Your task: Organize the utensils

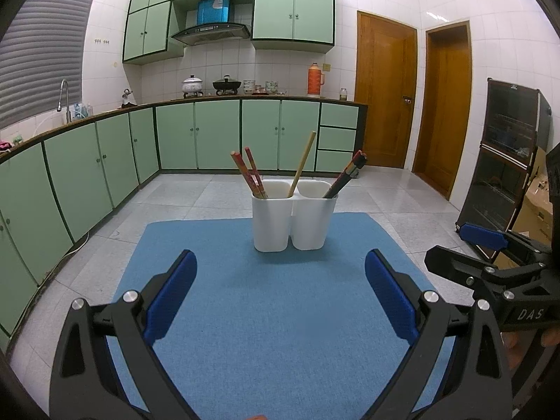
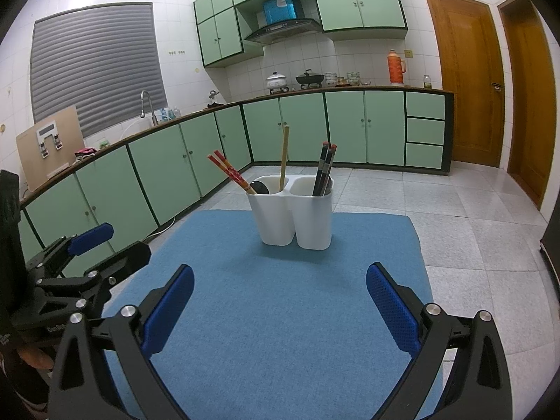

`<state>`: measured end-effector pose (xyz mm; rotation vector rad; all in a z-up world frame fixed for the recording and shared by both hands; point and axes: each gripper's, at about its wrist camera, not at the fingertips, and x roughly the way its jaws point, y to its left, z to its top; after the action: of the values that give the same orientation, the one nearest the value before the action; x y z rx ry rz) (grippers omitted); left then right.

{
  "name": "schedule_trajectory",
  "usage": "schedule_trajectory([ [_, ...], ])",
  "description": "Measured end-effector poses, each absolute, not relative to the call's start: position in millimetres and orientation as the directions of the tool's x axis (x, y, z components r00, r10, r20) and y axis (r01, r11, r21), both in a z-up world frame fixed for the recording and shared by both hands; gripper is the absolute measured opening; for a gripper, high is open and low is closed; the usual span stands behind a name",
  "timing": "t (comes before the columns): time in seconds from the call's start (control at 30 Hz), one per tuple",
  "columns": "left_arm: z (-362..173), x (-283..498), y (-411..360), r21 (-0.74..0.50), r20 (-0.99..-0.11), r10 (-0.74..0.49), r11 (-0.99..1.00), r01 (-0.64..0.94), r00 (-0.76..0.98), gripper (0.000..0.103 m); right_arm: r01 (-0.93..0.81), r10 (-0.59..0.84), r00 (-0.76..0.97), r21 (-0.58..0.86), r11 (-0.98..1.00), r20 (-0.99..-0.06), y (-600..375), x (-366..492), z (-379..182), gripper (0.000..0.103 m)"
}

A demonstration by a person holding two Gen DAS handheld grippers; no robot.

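A white two-compartment holder [image 1: 294, 224] stands on the blue mat [image 1: 273, 315], ahead of both grippers. Its left cup holds red chopsticks [image 1: 250, 173] and a pale wooden stick [image 1: 302, 164] — the right cup, dark chopsticks [image 1: 344, 175]. The left gripper [image 1: 280, 297] and right gripper [image 2: 280, 301] hover spread wide, holding nothing.

Matt blue cloth mat [image 1: 280, 297] under a smooth white plastic holder [image 1: 294, 224]; glossy tiled floor [image 1: 196, 192].
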<state>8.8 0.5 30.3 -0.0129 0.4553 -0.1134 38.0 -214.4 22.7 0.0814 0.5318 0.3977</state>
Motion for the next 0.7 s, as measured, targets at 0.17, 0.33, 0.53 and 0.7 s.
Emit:
schedule_trajectory([
  [0.17, 30.2, 9.1, 0.4, -0.037, -0.439, -0.112, 0.994, 0.106, 0.892, 0.094, -0.349, 0.390, 0.787, 0.176, 0.921, -0.478, -213.8, 37.9, 22.8, 0.097],
  [0.33, 30.3, 8.8, 2.3, -0.038, -0.440, -0.111, 0.994, 0.106, 0.891, 0.094, -0.350, 0.391, 0.787, 0.177, 0.920, -0.478, -213.7, 37.8, 22.3, 0.097],
  [0.53, 31.1, 8.1, 6.2, -0.038, -0.441, -0.109, 0.994, 0.102, 0.891, 0.094, -0.349, 0.390, 0.787, 0.177, 0.920, -0.478, -213.5, 37.8, 22.5, 0.097],
  [0.7, 31.3, 8.2, 5.9, -0.037, -0.442, -0.109, 0.994, 0.103, 0.891, 0.094, -0.349, 0.390, 0.787, 0.176, 0.921, -0.478, -213.5, 37.7, 22.7, 0.097],
])
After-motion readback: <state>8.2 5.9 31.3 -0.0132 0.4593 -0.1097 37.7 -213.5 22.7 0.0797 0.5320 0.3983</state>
